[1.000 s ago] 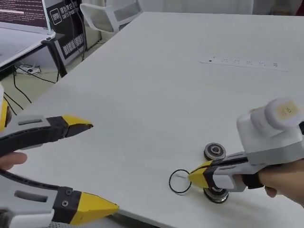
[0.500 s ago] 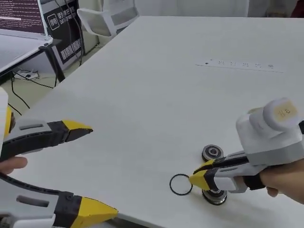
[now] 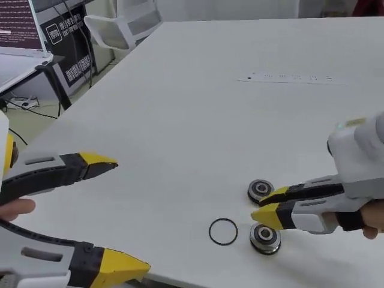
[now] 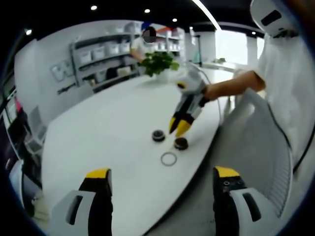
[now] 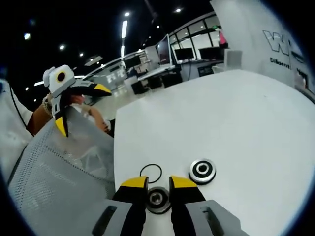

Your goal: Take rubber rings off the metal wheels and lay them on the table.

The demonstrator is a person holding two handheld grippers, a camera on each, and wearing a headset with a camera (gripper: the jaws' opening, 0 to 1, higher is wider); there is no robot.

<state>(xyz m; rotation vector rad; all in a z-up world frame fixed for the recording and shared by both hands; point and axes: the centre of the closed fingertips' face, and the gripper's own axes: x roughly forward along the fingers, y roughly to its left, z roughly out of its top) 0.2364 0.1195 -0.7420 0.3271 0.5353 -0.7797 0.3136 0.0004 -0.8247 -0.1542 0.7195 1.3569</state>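
Note:
A thin black rubber ring [image 3: 223,231] lies flat on the white table [image 3: 180,108], near its front edge. Two metal wheels sit just right of it, one farther [image 3: 260,190] and one nearer [image 3: 264,237]. My right gripper [image 3: 261,205] hovers between the wheels, its yellow tips slightly apart and holding nothing. In the right gripper view, the nearer wheel [image 5: 157,199] shows through the gap of the right gripper [image 5: 158,183], with the ring [image 5: 150,173] and the other wheel [image 5: 202,170] beyond. My left gripper [image 3: 132,213] hangs wide open off the table's front left.
A white strip with small marks [image 3: 292,78] lies far back on the table. A white chair [image 3: 120,27] and a dark signboard [image 3: 69,42] stand beyond the left edge. A mesh chair back [image 5: 54,167] is close to the table's front edge.
My right gripper has drawn back to the right, away from the ring, and its tips have parted. The ring stays flat on the table. The left gripper has held still.

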